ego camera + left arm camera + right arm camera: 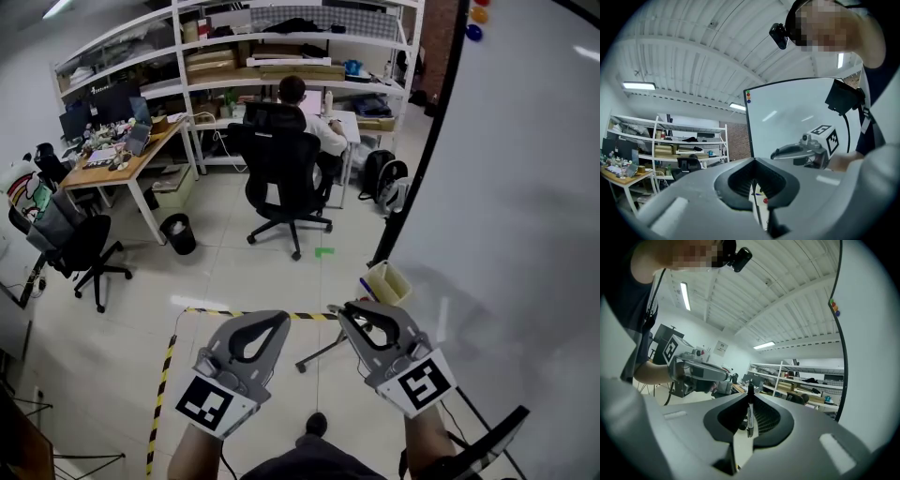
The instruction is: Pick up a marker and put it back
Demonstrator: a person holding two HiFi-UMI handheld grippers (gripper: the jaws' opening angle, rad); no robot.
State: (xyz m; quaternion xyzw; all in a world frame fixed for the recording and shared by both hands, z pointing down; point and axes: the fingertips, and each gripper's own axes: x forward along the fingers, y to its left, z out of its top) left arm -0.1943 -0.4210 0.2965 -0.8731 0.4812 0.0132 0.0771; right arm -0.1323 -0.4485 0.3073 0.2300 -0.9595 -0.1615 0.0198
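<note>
While right tool [750, 393] pinches marker [749, 417], barrel print too small to read, left tool [753, 160] pressed together.

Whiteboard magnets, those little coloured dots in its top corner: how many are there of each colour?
Green magnet: 1
Orange magnet: 1
Blue magnet: 1
Total: 3
</note>
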